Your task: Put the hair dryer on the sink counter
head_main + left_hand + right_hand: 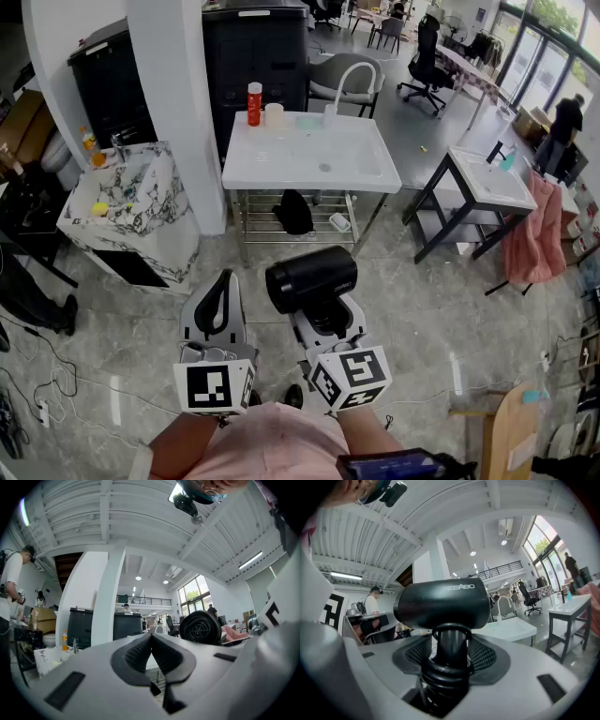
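- Hanging idle, the grey plastic left gripper (225,279) has jaws pressed together on nothing, offering no backup.
- The grey right gripper (326,314) pinches the glossy black barrel-shaped hair dryer (311,277) by its handle only; the heavy head could twist or slip.
- The white rectangular sink counter (281,173) lies well ahead; its red bottle (254,103) could get knocked over.

Hair dryer (310,277) handle inside right gripper (329,317)

Ahead and left of our left tongs (225,281) we see a marble washstand (141,211) and white pillar (178,112); right of our right tongs (328,317) hangs a pink cloth (532,239), an office chair (424,58) beyond.
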`<state>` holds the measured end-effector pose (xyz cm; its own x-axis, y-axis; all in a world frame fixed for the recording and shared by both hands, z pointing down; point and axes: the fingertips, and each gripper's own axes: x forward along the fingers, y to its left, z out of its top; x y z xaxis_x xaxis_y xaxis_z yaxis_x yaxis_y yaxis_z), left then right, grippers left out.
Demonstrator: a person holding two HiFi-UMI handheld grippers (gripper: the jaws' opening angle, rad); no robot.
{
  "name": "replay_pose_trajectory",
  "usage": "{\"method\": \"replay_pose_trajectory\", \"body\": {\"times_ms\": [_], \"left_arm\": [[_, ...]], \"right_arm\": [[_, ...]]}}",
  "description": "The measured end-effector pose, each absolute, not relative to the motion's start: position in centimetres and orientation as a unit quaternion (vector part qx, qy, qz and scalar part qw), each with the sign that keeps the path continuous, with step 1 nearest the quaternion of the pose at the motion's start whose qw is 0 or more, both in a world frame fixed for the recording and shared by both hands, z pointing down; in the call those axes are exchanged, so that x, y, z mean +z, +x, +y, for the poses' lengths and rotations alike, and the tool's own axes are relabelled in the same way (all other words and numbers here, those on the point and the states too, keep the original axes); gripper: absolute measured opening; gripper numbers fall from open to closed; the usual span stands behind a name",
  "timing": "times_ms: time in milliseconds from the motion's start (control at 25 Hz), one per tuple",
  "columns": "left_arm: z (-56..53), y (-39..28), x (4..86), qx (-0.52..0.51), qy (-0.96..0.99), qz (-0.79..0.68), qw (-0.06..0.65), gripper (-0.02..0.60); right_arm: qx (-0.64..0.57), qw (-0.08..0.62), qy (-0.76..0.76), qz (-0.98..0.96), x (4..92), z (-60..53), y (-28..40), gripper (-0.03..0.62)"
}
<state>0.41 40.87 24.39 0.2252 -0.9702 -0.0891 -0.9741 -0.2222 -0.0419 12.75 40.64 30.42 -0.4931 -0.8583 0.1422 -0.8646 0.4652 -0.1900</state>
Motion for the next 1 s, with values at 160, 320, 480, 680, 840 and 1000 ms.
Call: {"method": "replay_pose_trajectory", "body": {"times_ms": [160, 320, 480, 680, 840, 1000], "left_arm": [[40.4, 0.8, 24.5, 0.021, -0.781, 0.622, 0.044, 0.009], [39.9, 1.4, 24.6, 0.018, -0.779, 0.625, 0.042, 0.009], [39.5, 2.2, 25.2, 0.012, -0.774, 0.632, 0.038, 0.009], [38.9, 3.7, 25.9, 0.006, -0.765, 0.642, 0.044, 0.009], [38.3, 4.2, 26.9, -0.006, -0.76, 0.649, 0.036, 0.009], [36.5, 3.7, 27.3, -0.009, -0.754, 0.656, 0.033, 0.009]], "right_arm": [[0.117, 0.013, 0.504, -0.855, 30.5, 40.2, 13.2, 0.249], [0.116, 0.013, 0.507, -0.854, 30.4, 39.8, 13.8, 0.249], [0.119, 0.016, 0.5, -0.858, 30.6, 39.2, 14.8, 0.249], [0.113, 0.017, 0.491, -0.864, 30.9, 38.0, 16.6, 0.249], [0.127, 0.022, 0.485, -0.865, 32.1, 36.9, 17.4, 0.249], [0.131, 0.025, 0.478, -0.868, 32.5, 35.0, 17.0, 0.249]]}}
